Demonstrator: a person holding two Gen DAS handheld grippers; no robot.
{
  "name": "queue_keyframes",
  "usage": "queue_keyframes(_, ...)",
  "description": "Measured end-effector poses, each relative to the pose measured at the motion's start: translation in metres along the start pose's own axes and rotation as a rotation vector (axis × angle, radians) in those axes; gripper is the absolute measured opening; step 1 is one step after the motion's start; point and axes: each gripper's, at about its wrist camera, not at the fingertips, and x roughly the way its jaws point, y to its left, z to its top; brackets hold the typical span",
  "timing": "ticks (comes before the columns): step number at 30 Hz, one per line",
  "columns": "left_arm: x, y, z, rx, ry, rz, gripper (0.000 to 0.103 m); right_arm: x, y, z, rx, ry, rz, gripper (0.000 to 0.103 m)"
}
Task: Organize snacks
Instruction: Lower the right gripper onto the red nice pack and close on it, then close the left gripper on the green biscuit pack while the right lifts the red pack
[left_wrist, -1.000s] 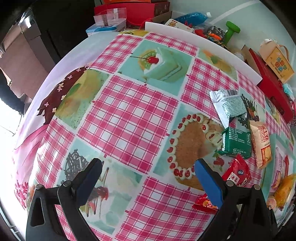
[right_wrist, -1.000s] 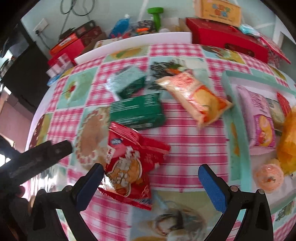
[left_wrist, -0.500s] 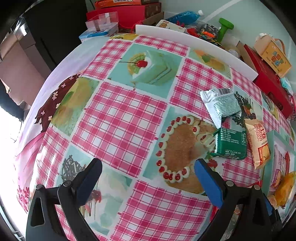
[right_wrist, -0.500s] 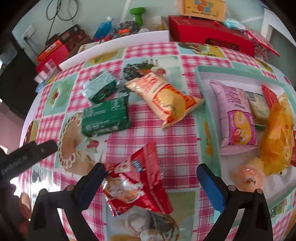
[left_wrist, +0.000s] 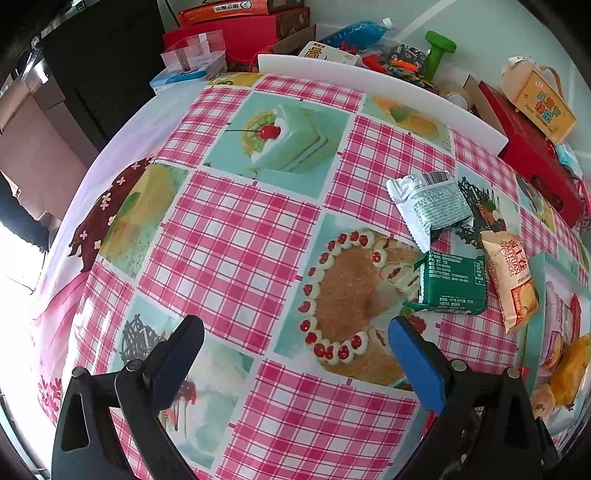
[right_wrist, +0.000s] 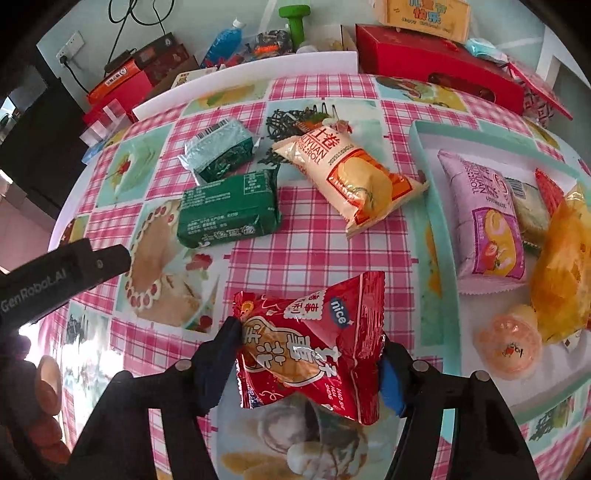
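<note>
We are looking at a tabletop (right_wrist: 317, 247) wearing a pink-checked cloth printed with cakes. Lying directly on it are a green pack (right_wrist: 229, 212), a silver-green pack (right_wrist: 218, 149) just behind it, and a cream roll bag (right_wrist: 354, 177) lying aslant beside both. To the right a mint tray (right_wrist: 432, 206) is sitting on the cloth. Along the far edge a white board (right_wrist: 251, 79) is running, with a red box (right_wrist: 439, 66) at its right end. In the left view we are seeing the same green pack (left_wrist: 452, 282), silver-green pack (left_wrist: 430, 201) and cream bag (left_wrist: 511, 277) clustering at the right, with bare cloth (left_wrist: 236, 229) spreading left.
</note>
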Motion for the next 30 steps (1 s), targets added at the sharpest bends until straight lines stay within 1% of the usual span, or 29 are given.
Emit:
queue_keyframes(2,0.000,0.000,-0.001,0.003,-0.001,0.000,0.100,0.002,-0.001,0.000,0.002,0.000,0.013,0.066)
queue_keyframes(3,0.000,0.000,-0.001,0.004,-0.001,0.000,0.100,0.003,-0.001,0.001,-0.001,-0.005,0.012,0.064)
queue_keyframes(8,0.001,-0.002,-0.001,0.013,-0.002,0.000,0.100,0.000,-0.005,0.001,-0.012,-0.009,0.004,0.061)
queue_keyframes(11,0.000,-0.004,-0.001,0.016,-0.004,0.000,0.100,-0.001,-0.008,0.001,-0.003,-0.009,0.015,0.060)
queue_keyframes(18,-0.001,-0.005,-0.001,0.015,-0.006,-0.004,0.100,-0.016,-0.009,0.003,0.006,-0.051,0.031,0.059)
queue_keyframes(25,-0.005,-0.015,0.004,0.005,-0.023,-0.056,0.100,-0.047,-0.036,0.010,0.071,-0.147,0.018,0.059)
queue_keyframes(30,-0.004,-0.035,0.010,0.030,-0.036,-0.127,0.100,-0.066,-0.067,0.016,0.139,-0.202,-0.043,0.059)
